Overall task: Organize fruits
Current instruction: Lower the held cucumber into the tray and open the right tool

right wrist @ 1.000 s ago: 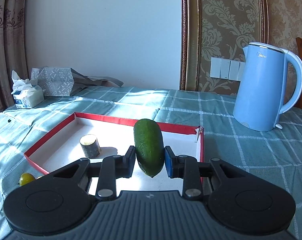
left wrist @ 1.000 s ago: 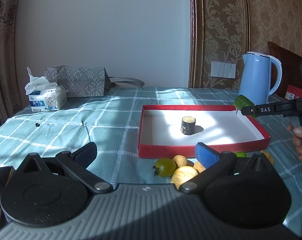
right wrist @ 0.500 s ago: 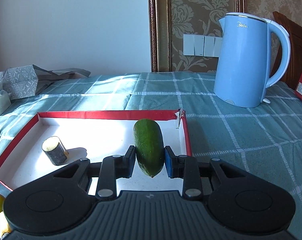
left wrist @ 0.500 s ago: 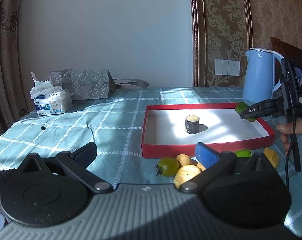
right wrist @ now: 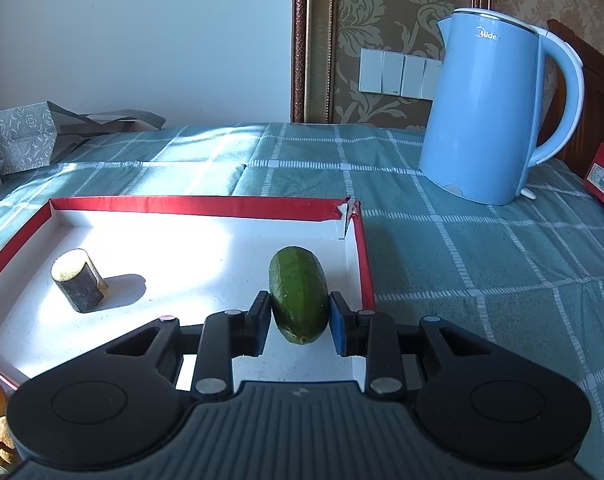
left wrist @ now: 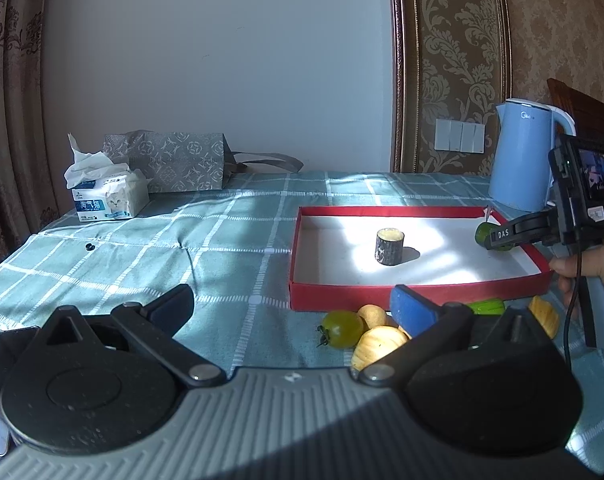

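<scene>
red tray [right wrist: 206, 207] holds smooth dark-green fruit [right wrist: 298, 294].

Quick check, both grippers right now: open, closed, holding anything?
Left gripper: open, jaws spread wide, holding nothing.
Right gripper: closed on the green fruit, over the red tray.

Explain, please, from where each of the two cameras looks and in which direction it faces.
Left wrist: sits on the left gripper, open, low over the near table edge, facing the red tray, loose fruits and back wall; the right gripper and the hand holding it show at right.
Right wrist: sits on the right gripper, over the tray's right end, facing the wall and blue kettle; its fingers clamp a green cucumber piece.
Shared: tray, cucumber piece, dark cylinder piece, kettle.
</scene>
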`<act>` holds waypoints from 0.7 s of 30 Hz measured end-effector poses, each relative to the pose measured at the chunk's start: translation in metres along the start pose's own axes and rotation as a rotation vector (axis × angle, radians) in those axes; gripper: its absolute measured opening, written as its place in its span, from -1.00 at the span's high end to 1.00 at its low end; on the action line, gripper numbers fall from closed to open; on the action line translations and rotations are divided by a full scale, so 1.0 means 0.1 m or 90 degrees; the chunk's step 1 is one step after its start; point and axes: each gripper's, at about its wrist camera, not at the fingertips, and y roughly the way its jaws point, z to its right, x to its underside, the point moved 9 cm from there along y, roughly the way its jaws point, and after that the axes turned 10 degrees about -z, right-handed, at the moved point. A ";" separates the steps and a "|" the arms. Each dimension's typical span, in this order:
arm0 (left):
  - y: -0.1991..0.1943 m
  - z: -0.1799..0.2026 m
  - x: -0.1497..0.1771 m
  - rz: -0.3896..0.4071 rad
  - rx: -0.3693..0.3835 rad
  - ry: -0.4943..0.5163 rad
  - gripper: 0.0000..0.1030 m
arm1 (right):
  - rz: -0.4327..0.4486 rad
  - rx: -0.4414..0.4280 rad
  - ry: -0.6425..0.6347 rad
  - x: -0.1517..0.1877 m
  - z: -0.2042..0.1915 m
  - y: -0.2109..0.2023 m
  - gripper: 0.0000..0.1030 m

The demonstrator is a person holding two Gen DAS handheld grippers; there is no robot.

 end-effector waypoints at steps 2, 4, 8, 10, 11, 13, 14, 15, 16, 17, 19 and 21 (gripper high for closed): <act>-0.01 -0.01 0.00 0.001 -0.002 0.002 -1.00 | -0.003 0.003 -0.003 0.00 0.00 0.00 0.41; -0.02 -0.01 0.00 0.002 -0.002 0.003 -1.00 | -0.002 0.005 -0.003 0.00 -0.01 0.00 0.41; -0.03 -0.01 0.00 0.002 -0.004 0.002 -1.00 | -0.003 0.008 0.000 0.00 -0.01 0.01 0.41; -0.03 -0.02 0.00 0.002 -0.005 0.000 -1.00 | 0.001 0.010 0.003 0.00 -0.01 -0.02 0.41; -0.04 -0.03 0.00 0.002 -0.006 -0.001 -1.00 | 0.003 0.013 0.005 -0.01 0.00 -0.03 0.40; -0.05 -0.04 -0.01 0.002 -0.007 -0.004 -1.00 | 0.009 0.013 0.003 -0.02 0.00 -0.07 0.37; -0.05 -0.05 -0.01 0.003 -0.007 -0.005 -1.00 | 0.013 0.011 0.002 -0.03 0.00 -0.10 0.36; -0.05 -0.05 -0.01 0.002 -0.006 -0.007 -1.00 | 0.016 0.012 0.001 -0.03 0.00 -0.12 0.35; -0.06 -0.05 -0.02 0.002 -0.005 -0.008 -1.00 | 0.020 0.012 0.000 -0.04 0.00 -0.15 0.31; -0.06 -0.05 -0.01 0.001 -0.003 -0.009 -1.00 | 0.024 0.012 -0.001 -0.04 0.00 -0.18 0.28; -0.05 -0.06 -0.01 -0.001 -0.002 -0.008 -1.00 | 0.033 0.013 -0.005 -0.04 0.01 -0.24 0.24; -0.05 -0.06 0.00 -0.002 -0.003 -0.009 -1.00 | 0.044 0.015 -0.011 -0.03 0.00 -0.31 0.23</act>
